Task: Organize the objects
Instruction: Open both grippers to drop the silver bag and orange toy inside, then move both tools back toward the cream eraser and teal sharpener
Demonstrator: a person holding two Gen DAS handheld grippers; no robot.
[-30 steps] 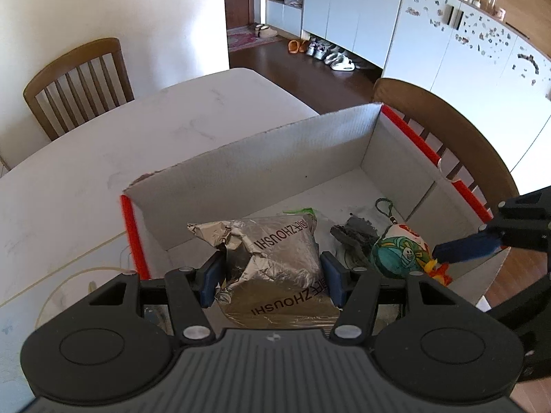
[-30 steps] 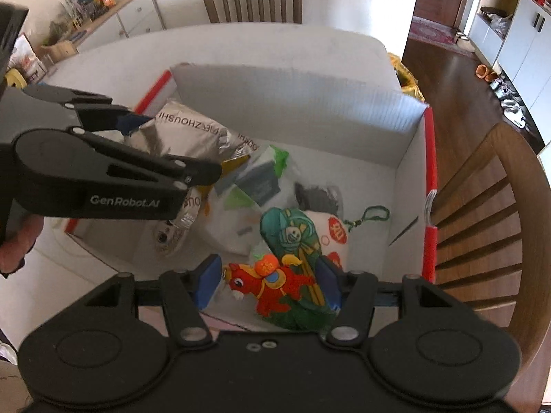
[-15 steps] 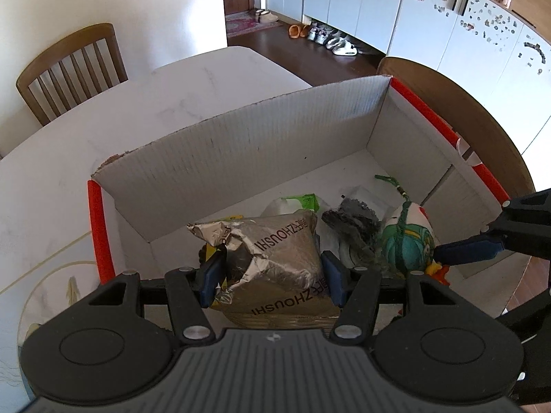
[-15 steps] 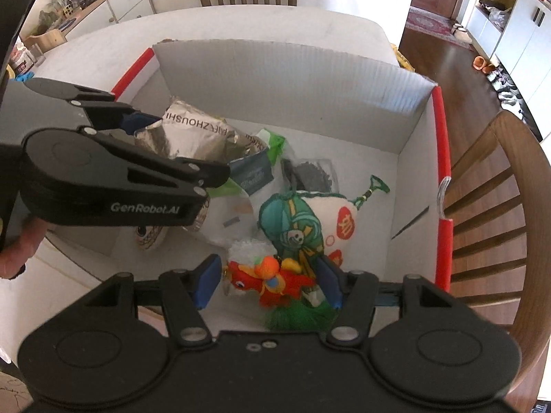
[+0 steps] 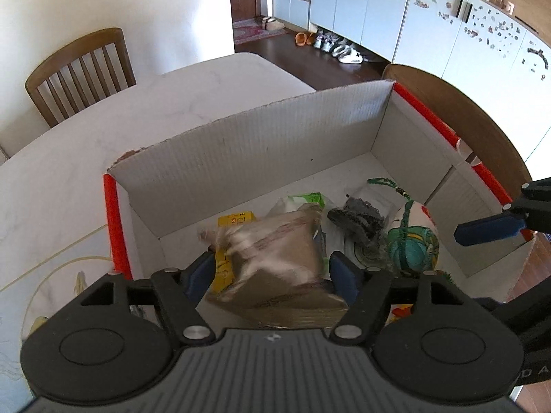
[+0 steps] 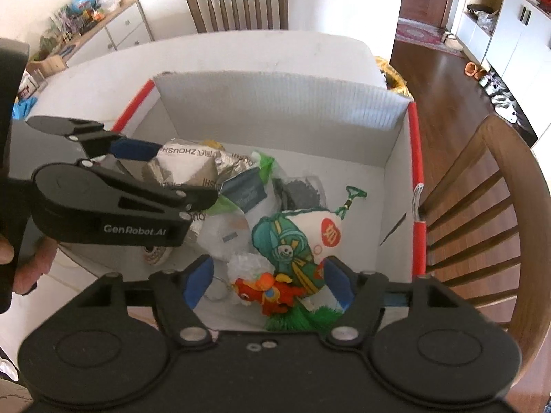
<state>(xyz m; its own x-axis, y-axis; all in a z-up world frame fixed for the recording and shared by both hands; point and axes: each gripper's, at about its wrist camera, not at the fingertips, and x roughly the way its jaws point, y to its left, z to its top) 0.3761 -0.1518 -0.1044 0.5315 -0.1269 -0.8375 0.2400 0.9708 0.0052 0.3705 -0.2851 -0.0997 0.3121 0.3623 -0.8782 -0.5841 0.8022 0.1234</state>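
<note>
Both hand-held grippers poised over the white cardboard box (image 6: 282,110) on the counter (image 5: 69,158), jaws just opened wider. Left hand-held gripper (image 5: 272,272): pads apart, silver foil snack bag (image 5: 272,251) blurred between them, apparently dropping free onto the pile at the near left of the box. Right hand-held gripper (image 6: 267,280): pads apart too, red-and-orange plush toy (image 6: 268,292) loose between them, near right of the box, beside the teal-and-white plush pouch (image 6: 296,241).

Risks, as judged from here:
- Bag landing on edge against the yellow packet (image 5: 236,222), then sliding or tipping.
- Toy's fur or green fringe snagging on a blue pad during withdrawal, dragged back out.
- Grippers close together; a careless lift could knock one against the other.
- Pile uneven, prone to shifting under new weight.
</note>
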